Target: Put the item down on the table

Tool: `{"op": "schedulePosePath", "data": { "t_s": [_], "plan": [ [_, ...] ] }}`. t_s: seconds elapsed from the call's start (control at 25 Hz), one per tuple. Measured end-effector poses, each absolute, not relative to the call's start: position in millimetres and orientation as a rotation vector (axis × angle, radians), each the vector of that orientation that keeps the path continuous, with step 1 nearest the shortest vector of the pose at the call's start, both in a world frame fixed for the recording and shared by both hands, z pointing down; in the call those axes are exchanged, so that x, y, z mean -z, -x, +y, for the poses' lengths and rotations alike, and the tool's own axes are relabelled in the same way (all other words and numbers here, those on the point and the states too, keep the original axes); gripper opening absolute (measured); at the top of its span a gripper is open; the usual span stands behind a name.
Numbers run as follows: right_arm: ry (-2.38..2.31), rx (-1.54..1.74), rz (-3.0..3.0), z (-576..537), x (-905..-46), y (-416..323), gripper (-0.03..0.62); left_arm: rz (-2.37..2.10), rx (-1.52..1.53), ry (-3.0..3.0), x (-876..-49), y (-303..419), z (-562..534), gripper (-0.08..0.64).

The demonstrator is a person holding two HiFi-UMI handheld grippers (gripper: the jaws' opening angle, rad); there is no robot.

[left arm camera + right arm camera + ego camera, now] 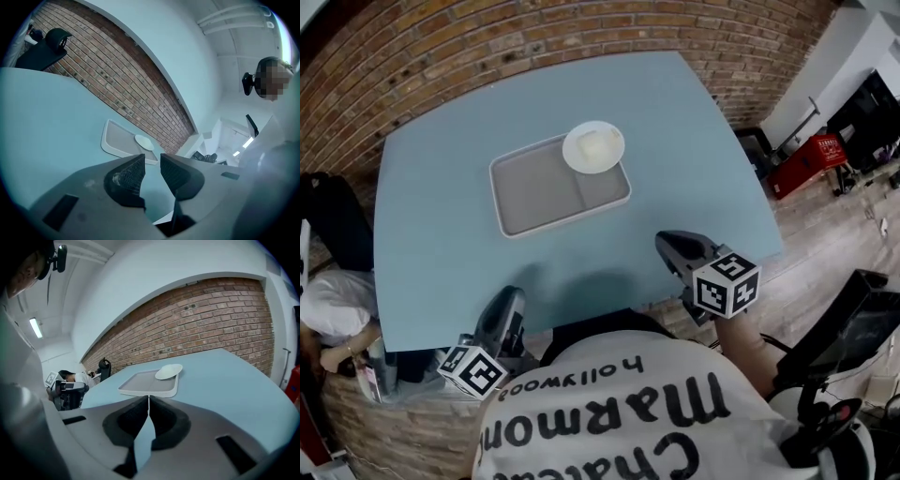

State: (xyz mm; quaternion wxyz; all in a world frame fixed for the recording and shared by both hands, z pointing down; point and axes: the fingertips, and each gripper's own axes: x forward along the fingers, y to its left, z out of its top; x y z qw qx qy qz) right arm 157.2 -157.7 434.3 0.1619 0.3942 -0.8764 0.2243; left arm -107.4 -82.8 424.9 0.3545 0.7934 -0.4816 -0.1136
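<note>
- Plate (593,147) is most likely the item (the task does not name it). It rests on the far right corner of the grey tray (534,192), with its edge over the tray's rim, and the tray lies flat on the blue table (441,262).
- Left gripper (152,160) has its jaws a little apart with nothing between them. It hangs at the near table edge, well apart from the tray.
- Right gripper (148,399) has its jaws pressed together at the tips, and it is also empty.
- I judge that the putting down is done and nothing seems left to do.
</note>
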Motion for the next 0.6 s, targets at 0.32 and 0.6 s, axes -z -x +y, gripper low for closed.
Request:
{"op": "schedulePosePath", "data": {
  "t_s": [0.32,0.6],
  "plan": [
    [-1.193,-0.615,-2.491,-149,-421,-180,0.009,-1.248,0.285,-2.062,-417,100,-67,0.104],
    [-1.288,-0.558,-2.470,-162,-410,-205,0.009,-1.267,0.283,-2.053,-419,102,-62,0.104]
  ]
}}
